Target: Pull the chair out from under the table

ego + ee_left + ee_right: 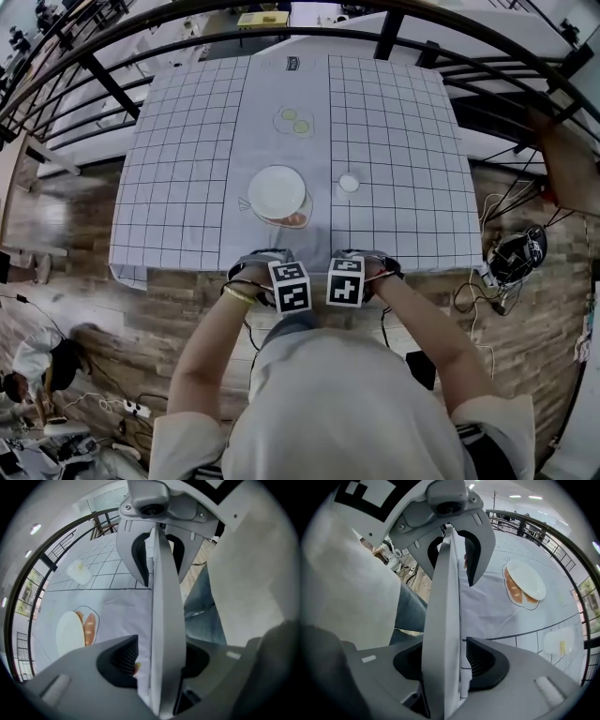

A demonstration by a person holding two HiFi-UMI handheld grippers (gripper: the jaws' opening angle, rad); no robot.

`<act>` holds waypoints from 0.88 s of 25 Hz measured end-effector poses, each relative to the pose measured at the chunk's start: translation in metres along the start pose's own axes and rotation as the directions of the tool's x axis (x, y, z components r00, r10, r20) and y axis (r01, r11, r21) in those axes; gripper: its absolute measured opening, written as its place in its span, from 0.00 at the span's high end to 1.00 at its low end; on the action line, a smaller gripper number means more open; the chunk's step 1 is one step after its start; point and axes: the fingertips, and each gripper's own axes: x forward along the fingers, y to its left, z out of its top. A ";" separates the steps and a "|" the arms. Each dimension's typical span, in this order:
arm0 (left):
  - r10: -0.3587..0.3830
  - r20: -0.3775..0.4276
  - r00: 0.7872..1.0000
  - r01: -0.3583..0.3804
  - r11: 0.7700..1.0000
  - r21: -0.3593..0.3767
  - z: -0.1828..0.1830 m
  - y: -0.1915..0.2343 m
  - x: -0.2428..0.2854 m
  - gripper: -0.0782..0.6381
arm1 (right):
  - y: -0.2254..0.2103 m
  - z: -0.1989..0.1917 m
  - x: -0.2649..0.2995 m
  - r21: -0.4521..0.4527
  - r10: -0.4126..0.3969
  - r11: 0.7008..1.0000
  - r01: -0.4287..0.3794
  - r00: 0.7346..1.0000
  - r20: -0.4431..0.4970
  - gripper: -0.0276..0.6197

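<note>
The chair shows only as the pale grey top edge of its backrest (pixel 166 620) (pixel 443 620), running upright between the jaws in both gripper views. My left gripper (pixel 159 660) (pixel 264 269) and right gripper (pixel 445 660) (pixel 361 267) point down side by side at the near edge of the table (pixel 187 187). Each straddles the backrest. In each view the backrest lies against one pad, while a gap with tablecloth behind it shows at the other ribbed pad. In the head view my arms and the marker cubes hide the chair.
The grid-patterned cloth carries a white plate (pixel 277 192) over a drawn outline with bread, a small white cup (pixel 349 183) and a greenish item (pixel 294 120). Black railings curve behind the table. Cables and gear (pixel 511 258) lie on the wooden floor at right; a person (pixel 37 361) crouches at left.
</note>
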 end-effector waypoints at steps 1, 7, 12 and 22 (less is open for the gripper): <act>-0.005 -0.003 1.000 0.005 1.000 -0.001 -0.001 -0.001 0.002 0.61 | 0.000 -0.001 0.001 0.004 0.005 1.000 -0.005 1.000 -0.005 0.63; -0.031 -0.018 0.999 0.031 0.999 -0.012 -0.004 -0.007 0.010 0.65 | -0.002 0.007 0.004 0.002 -0.006 1.000 0.006 1.000 0.006 0.69; -0.046 -0.013 0.999 0.046 0.999 -0.024 -0.003 -0.009 0.010 0.70 | 0.000 0.010 0.005 -0.001 -0.003 1.000 0.003 1.000 0.023 0.76; -0.014 -0.027 1.000 0.014 1.000 0.017 -0.004 -0.009 0.012 0.78 | -0.004 0.010 0.006 0.006 -0.052 0.999 0.052 0.998 0.022 0.84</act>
